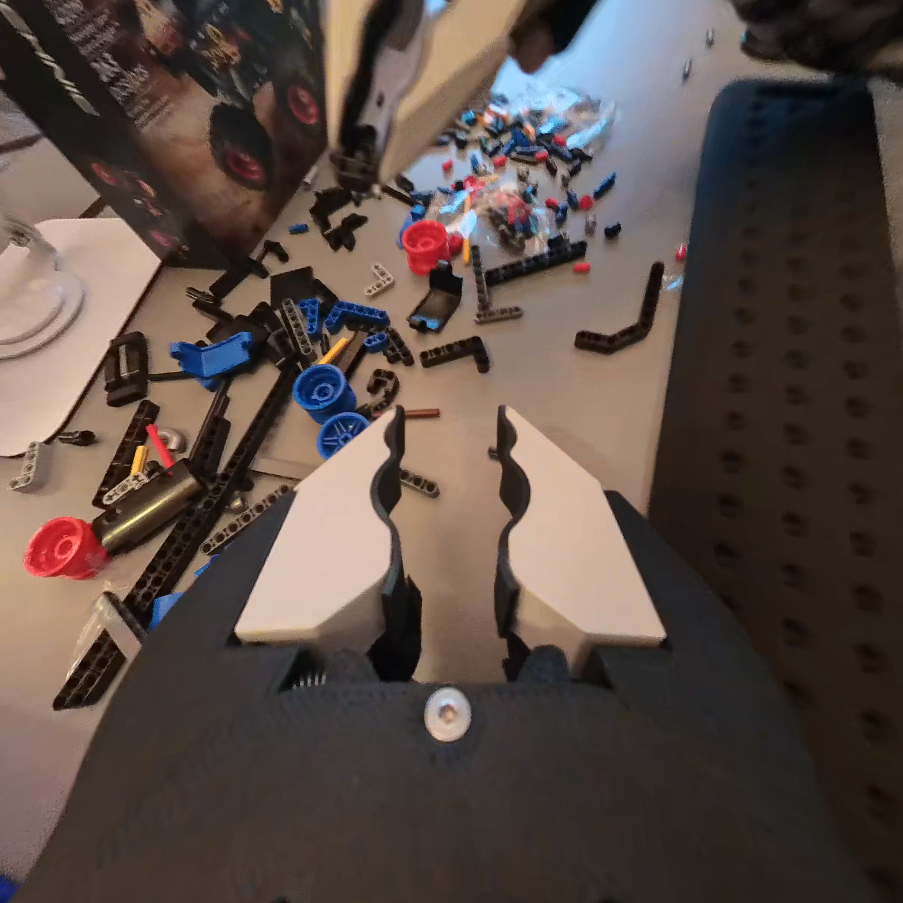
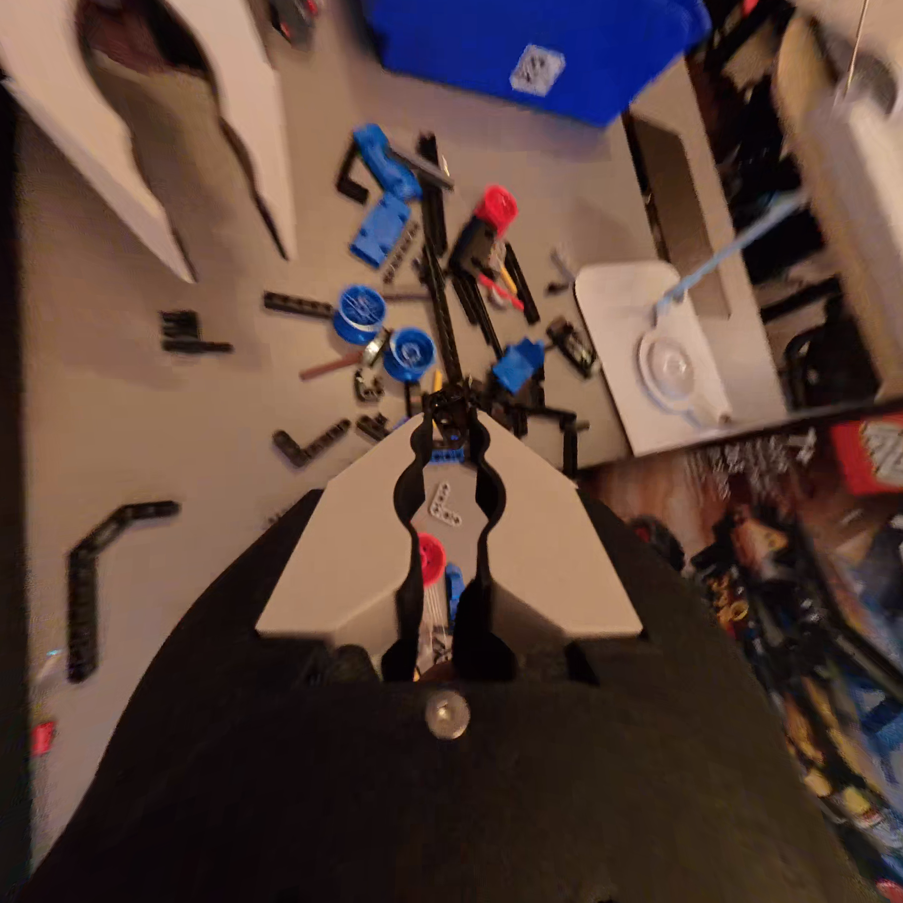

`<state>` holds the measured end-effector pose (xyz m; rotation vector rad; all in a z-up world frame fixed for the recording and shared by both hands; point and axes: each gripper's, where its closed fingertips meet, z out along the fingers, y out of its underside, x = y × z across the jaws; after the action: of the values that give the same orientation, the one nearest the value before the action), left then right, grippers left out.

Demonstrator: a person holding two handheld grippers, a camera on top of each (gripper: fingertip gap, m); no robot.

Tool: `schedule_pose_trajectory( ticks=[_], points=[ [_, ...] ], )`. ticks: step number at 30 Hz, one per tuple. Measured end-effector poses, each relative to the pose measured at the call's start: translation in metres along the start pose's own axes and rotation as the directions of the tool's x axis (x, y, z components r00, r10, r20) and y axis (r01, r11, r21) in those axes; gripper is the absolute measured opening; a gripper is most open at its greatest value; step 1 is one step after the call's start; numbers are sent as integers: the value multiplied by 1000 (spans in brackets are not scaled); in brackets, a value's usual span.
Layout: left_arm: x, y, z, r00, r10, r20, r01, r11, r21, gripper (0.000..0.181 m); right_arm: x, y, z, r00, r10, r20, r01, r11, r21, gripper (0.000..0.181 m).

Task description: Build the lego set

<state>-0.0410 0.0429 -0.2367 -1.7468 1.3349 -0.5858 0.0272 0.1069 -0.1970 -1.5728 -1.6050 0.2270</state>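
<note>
Loose Lego pieces lie scattered on a grey table [image 1: 562,391]. My left gripper [image 1: 450,422] is open and empty, low over the table just right of two blue wheels [image 1: 323,391]; a brown axle [image 1: 422,413] lies past its tips. My right gripper [image 2: 452,420] is shut on a small black Lego piece [image 2: 449,408] and holds it above the pile. It also shows in the left wrist view [image 1: 359,166], raised beside the box. In the right wrist view the left gripper [image 2: 234,254] is at the upper left, and the blue wheels [image 2: 409,353] lie ahead.
The Lego box [image 1: 195,122] stands at the back left. A bag of small pieces [image 1: 513,210] and a red wheel [image 1: 425,244] lie beyond. A long black beam [image 1: 220,488] lies left. A white board [image 1: 73,317] holds clear glassware. A dark perforated panel [image 1: 782,391] borders the right. A blue bin [image 2: 537,49] stands nearby. My hands' fingertips stand some 11 centimeters from each other. My left tips are roughly 7 centimeters from the brown axle [image 1: 422,413]. It turns up in the right wrist view [image 2: 317,373] as well.
</note>
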Motion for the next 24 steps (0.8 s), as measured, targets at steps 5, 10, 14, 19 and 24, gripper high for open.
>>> schedule_pose_trajectory(
  ticks=[5,10,14,19,24],
  points=[
    [2,-21,-6,997,-77,-11,78,993,93,33,-41,-42,-4,985,-173,27,170,983,68,12],
    [15,11,-5,993,-101,-57,96,992,-80,36,-69,-21,10,962,-246,117,252,967,-36,13],
    [33,33,2,992,-48,-113,28,985,-172,34,-94,-6,18,961,-180,210,195,979,-55,13],
    [36,47,12,991,-5,-132,-28,968,-249,26,-112,11,44,960,-111,256,145,982,-118,13],
    [29,53,14,990,34,-134,-70,958,-277,11,-129,5,56,945,-108,308,141,986,-85,12]
  ],
)
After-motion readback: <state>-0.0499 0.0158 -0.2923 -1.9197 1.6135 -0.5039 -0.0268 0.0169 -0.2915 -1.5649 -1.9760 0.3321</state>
